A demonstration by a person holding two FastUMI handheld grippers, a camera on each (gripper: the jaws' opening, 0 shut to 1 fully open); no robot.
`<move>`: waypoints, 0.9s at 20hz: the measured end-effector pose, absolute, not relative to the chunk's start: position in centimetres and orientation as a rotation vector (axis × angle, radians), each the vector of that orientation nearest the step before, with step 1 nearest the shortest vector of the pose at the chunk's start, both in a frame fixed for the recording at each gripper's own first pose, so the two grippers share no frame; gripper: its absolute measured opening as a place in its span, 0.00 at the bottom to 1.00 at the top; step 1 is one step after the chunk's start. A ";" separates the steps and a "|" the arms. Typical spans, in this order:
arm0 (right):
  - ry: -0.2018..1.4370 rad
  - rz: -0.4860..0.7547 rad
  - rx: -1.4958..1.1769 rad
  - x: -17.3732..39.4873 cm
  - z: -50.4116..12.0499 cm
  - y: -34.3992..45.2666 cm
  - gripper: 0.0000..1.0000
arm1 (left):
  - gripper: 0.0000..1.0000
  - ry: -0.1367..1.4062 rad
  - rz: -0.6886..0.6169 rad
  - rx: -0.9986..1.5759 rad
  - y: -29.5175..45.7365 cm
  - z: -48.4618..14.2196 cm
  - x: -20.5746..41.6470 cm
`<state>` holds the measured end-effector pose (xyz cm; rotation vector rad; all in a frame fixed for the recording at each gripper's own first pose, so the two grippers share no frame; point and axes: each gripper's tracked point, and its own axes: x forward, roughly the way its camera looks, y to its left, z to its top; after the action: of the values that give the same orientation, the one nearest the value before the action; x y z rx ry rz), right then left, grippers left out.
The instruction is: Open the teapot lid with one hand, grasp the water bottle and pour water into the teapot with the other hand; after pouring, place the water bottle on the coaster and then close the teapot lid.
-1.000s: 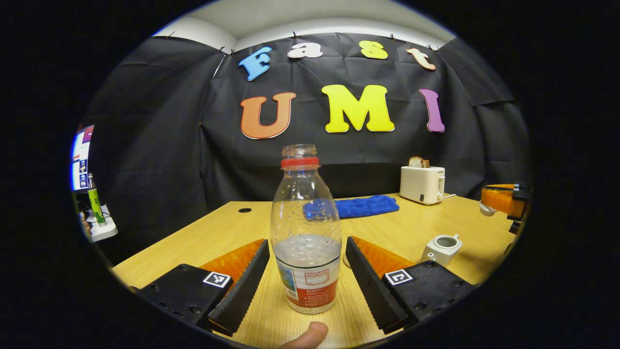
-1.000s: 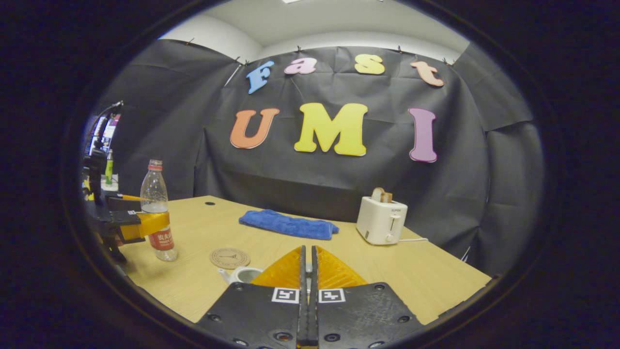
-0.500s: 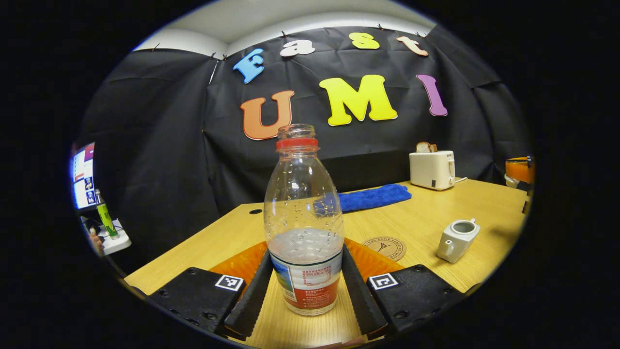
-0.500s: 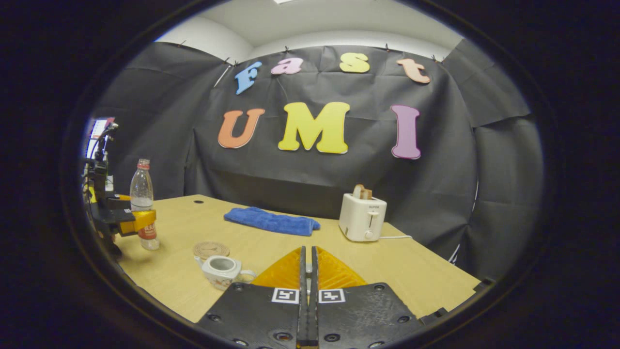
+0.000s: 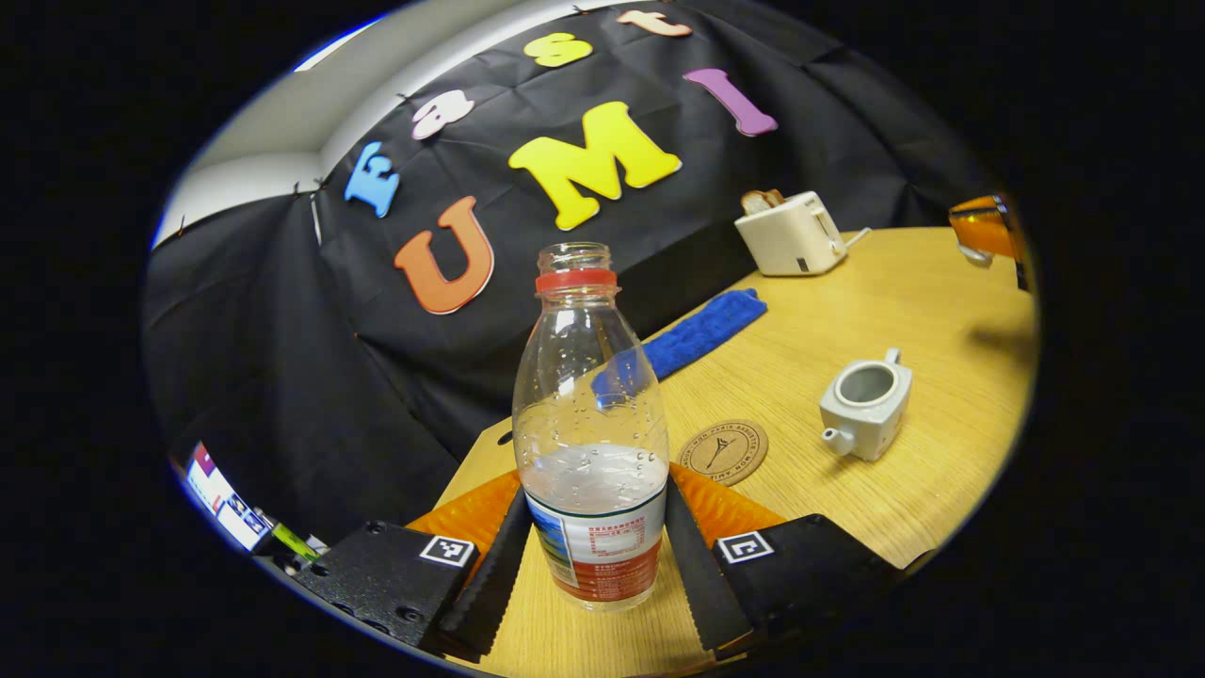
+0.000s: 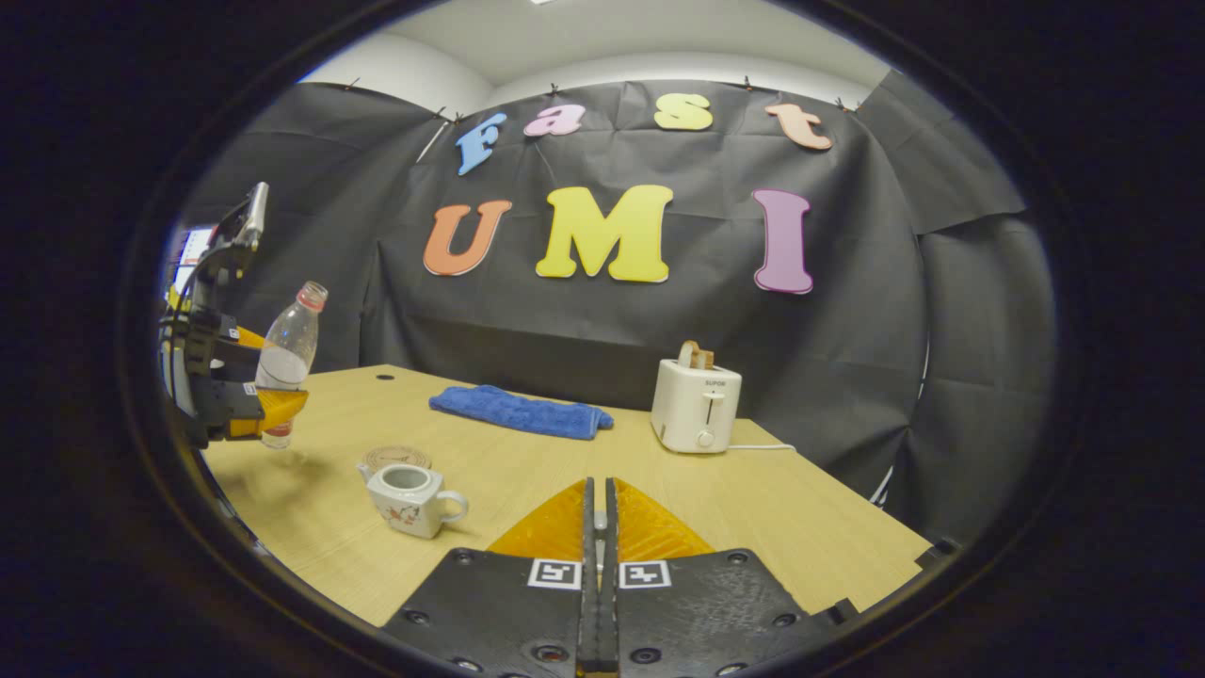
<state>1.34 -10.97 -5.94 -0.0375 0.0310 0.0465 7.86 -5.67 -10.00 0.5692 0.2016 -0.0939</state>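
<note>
Since half a second ago the water bottle (image 5: 591,443) has left the table (image 5: 904,311) and tipped toward the teapot (image 5: 863,403); in the left gripper view the room now leans while the left gripper (image 5: 593,556) stays clenched on the bottle's labelled lower body, one finger on each side; the bottle has no cap and is roughly a third full; the coaster (image 5: 723,451) lies bare just beside the teapot, which stands open-mouthed with no lid on it.

From the right gripper view the bottle (image 6: 287,363) hangs tilted above the table's left end, near the teapot (image 6: 408,488) but not yet over it; the right gripper (image 6: 599,527) is closed with the fingers nearly touching and something small seems pinched between them, probably the lid, though I cannot tell for certain.

By my reading the lid is off and the bottle is grasped and lifted; pouring, setting the bottle on the coaster and closing the lid remain.
</note>
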 end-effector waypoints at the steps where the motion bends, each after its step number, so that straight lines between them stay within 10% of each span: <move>1: 0.035 0.040 -0.029 1.4 -6.2 -11.3 0.00 | 0.78 0.201 -0.098 0.625 -6.0 -10.0 8.0; 18: 0.089 -0.015 0.009 1.9 -8.8 -14.8 0.00 | 0.77 0.272 -0.077 1.369 -6.9 -10.8 8.1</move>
<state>1.91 -14.78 -8.84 0.0091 0.0889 -0.0152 8.11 -6.87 -10.77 1.3691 0.2723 -0.0771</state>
